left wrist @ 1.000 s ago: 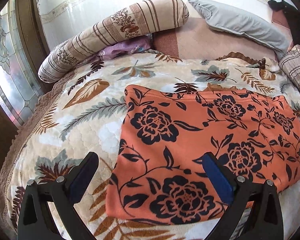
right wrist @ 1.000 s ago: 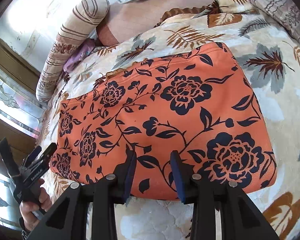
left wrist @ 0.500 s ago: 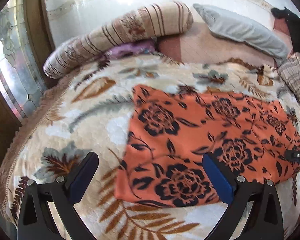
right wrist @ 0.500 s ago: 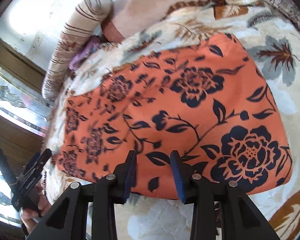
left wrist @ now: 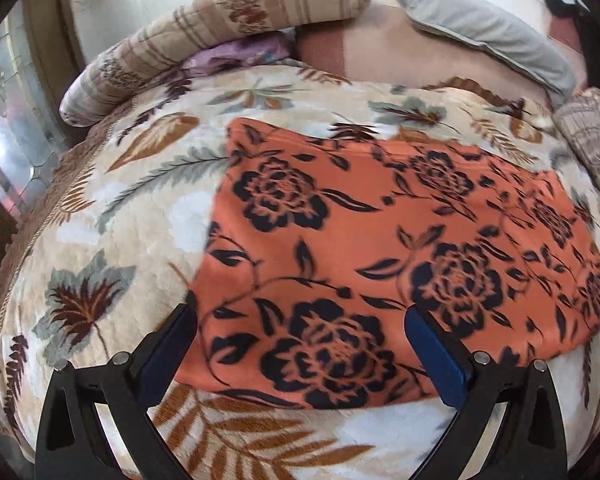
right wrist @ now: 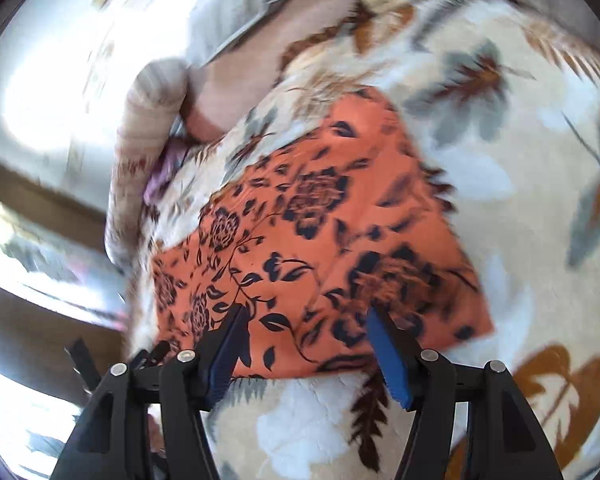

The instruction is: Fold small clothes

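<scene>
An orange garment with black flowers (left wrist: 380, 248) lies folded flat as a rectangle on the leaf-patterned blanket (left wrist: 112, 216). My left gripper (left wrist: 300, 328) is open and empty, its blue pads wide apart above the garment's near left corner. In the right wrist view the garment (right wrist: 320, 248) lies ahead, blurred by motion. My right gripper (right wrist: 306, 340) is open and empty, just above the garment's near edge. The left gripper's tip (right wrist: 148, 358) shows at the lower left of that view.
A striped bolster (left wrist: 220, 28) and a purple cloth (left wrist: 240, 52) lie at the bed's head on the left. A grey pillow (left wrist: 480, 36) lies at the back right, another patterned cushion (left wrist: 592, 140) at the right. A glass-panelled door (left wrist: 12, 128) stands on the left.
My right gripper has opened from nearly shut to wide and swung quickly, blurring its view. My left gripper stayed open and moved closer over the garment's near left corner.
</scene>
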### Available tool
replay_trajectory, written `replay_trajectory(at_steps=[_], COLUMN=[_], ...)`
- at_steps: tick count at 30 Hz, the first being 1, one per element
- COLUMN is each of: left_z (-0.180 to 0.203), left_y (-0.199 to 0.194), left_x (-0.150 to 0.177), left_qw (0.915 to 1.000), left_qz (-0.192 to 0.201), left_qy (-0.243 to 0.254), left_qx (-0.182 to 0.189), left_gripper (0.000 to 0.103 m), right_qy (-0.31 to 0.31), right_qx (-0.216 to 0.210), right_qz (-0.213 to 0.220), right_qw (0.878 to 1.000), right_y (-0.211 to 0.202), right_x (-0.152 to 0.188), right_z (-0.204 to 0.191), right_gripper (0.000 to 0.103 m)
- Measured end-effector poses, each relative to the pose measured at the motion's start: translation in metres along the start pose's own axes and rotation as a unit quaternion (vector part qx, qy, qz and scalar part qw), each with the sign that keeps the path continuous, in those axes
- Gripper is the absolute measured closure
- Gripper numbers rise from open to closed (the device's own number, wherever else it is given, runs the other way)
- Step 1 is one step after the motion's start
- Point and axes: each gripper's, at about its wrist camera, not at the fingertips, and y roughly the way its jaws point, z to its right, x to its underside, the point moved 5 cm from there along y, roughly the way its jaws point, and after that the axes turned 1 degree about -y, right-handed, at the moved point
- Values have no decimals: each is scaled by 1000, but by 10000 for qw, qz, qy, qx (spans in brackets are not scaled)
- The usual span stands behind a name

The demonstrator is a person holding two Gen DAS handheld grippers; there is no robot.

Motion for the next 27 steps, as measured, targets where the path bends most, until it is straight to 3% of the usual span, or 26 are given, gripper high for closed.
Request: replay_trajectory(at_steps=[6, 9, 11, 14, 17, 18, 24, 27], left_z=[-27, -32, -33, -32, -36, -38, -39, -34], left_y=[23, 44, 42, 37, 35, 34, 10, 8], left_x=[-3, 6, 6, 4, 4, 3, -7, -3], left_qw=[9986, 9969, 9974, 9978, 9983, 9984, 9989, 9997], left_qz=[-170, -508, -411, -333, -277, -255, 272, 170], left_qy=[-291, -193, -239, -84, -123, -130, -140, -176], left_qx=[-418, -573, -544, -565, -494, -491, -352, -26], left_gripper=[0, 0, 0, 0, 0, 0, 0, 0], right_qy=[861, 719, 535, 491, 629, 644, 486, 470], right_qx=[-285, -427, -427, -125, 801, 857, 411, 101], right_qz=[30, 182, 466, 715, 311, 335, 448, 387], right_qw=[9959, 9963, 9966, 9961, 9943, 9937, 9970, 9981], right_y=[-6, -10, -15, -10, 21, 23, 1, -4], right_x=[18, 17, 11, 0, -2, -2, 5, 15], right_z=[41, 35, 28, 28, 52, 55, 42, 33], right_gripper=[37, 37, 37, 46, 69, 74, 70, 68])
